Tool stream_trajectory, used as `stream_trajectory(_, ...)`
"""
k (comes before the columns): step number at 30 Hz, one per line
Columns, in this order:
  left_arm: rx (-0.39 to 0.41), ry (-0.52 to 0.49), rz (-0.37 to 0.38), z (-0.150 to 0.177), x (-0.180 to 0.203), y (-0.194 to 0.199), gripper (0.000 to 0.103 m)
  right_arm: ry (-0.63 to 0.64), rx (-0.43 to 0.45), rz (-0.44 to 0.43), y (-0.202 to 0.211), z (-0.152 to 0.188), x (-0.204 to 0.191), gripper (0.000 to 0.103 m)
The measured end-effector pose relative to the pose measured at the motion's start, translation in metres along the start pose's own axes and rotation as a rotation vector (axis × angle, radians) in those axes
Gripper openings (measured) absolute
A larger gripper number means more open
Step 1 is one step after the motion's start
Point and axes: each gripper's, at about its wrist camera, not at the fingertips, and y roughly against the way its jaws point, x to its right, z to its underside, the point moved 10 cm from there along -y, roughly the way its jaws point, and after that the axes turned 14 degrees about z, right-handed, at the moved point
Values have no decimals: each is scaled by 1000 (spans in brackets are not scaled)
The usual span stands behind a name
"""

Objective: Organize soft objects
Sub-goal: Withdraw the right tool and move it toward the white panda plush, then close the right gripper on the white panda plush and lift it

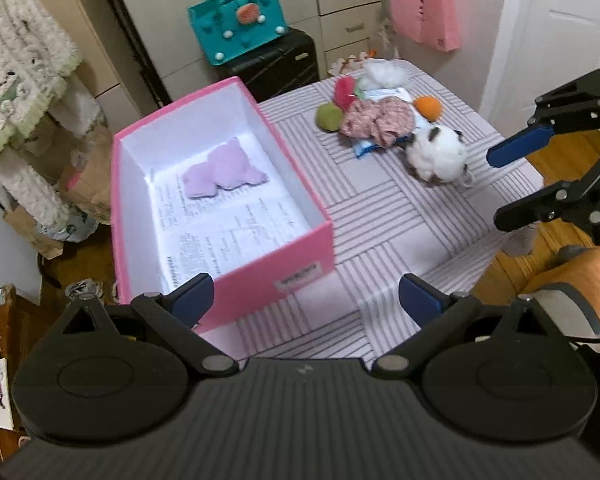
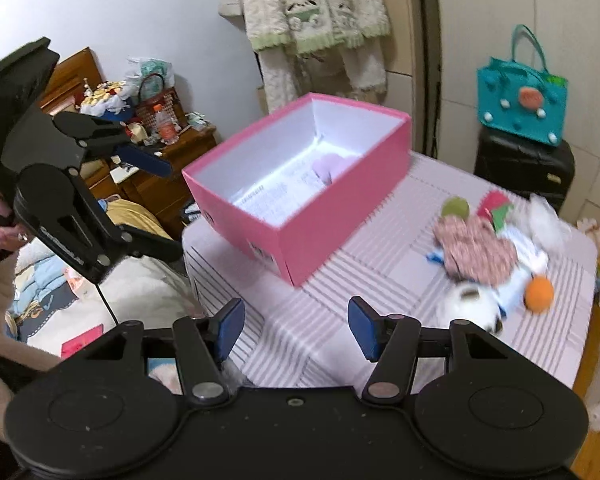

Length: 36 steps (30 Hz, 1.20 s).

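Observation:
An open pink box [image 1: 296, 248] [image 2: 324, 232] stands on the striped table [image 1: 380, 216] [image 2: 340, 320]. A lilac soft toy [image 1: 224, 168] [image 2: 332, 166] lies inside it on printed paper. A pile of soft objects lies at the table's far end: a white fluffy toy [image 1: 438, 156] [image 2: 468, 302], a floral cloth [image 1: 376, 120] [image 2: 476, 252], an orange ball [image 1: 428, 107] [image 2: 539, 294], a green ball [image 1: 328, 117] [image 2: 455, 208] and a red piece [image 1: 343, 91]. My left gripper [image 1: 306, 300] [image 2: 140, 200] is open and empty near the box's front. My right gripper [image 2: 296, 330] [image 1: 504, 188] is open and empty, right of the white toy.
A teal bag [image 1: 238, 20] [image 2: 522, 100] sits on a black suitcase [image 1: 280, 64] [image 2: 524, 164] behind the table. A pink bag [image 1: 426, 10] hangs by the door. Fluffy garments [image 2: 316, 12] hang at the left. A cluttered wooden cabinet [image 2: 160, 168] stands beyond the box.

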Motion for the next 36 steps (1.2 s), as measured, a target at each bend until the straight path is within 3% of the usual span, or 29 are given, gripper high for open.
stream_trajectory(5, -6, -74, 63, 3, 28, -22, 100, 2, -3, 40, -2, 31, 13, 64)
stream_trajectory(14, 34, -61, 117, -7, 43, -58, 99, -36, 36, 113, -16, 65, 43, 67)
stream_trajectory(19, 69, -68, 179, -21, 60, -72, 98, -37, 105, 182, -32, 78, 66, 68)
stream_trajectory(27, 181, -134, 167, -48, 89, -103, 98, -27, 259, 295, -59, 87, 90, 77)
stream_trajectory(36, 266, -26, 202, -69, 89, -154, 98, -38, 336, 385, -91, 90, 111, 77)
